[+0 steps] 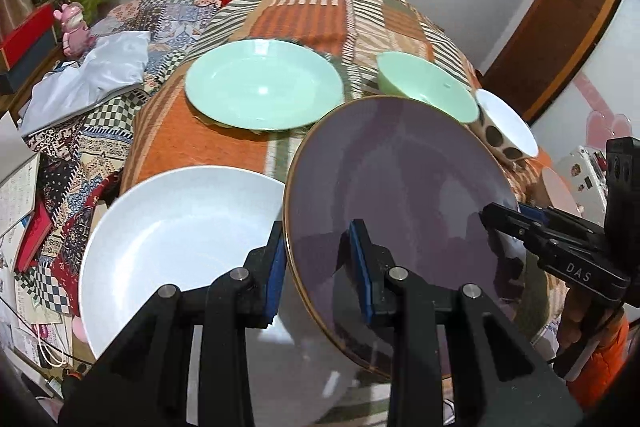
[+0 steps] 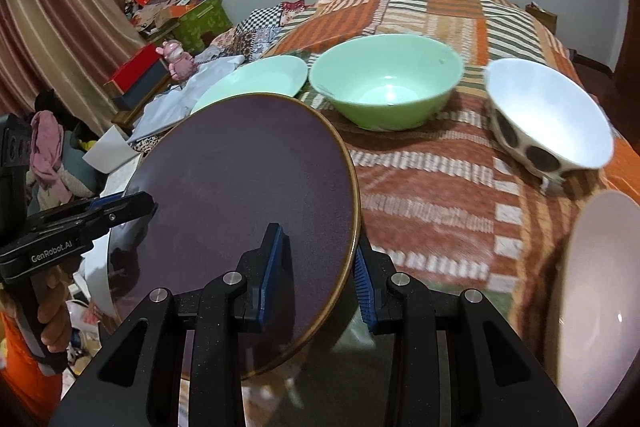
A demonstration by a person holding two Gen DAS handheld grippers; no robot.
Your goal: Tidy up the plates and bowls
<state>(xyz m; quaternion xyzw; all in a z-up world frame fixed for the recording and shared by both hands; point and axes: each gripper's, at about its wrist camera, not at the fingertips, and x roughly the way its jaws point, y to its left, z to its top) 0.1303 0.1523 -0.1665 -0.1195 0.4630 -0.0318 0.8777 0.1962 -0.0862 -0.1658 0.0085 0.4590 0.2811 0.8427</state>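
A purple plate with a brown rim is held tilted above the patterned table. My left gripper straddles its left rim, one finger on each face. My right gripper straddles the opposite rim of the purple plate the same way. Each gripper also shows in the other's view: the right gripper and the left gripper. A white plate lies below left. A green plate, a green bowl and a white spotted bowl sit farther back.
A pale pink dish sits at the right edge. The patchwork tablecloth covers the table. Boxes, a pink toy, papers and cloth clutter the area left of the table.
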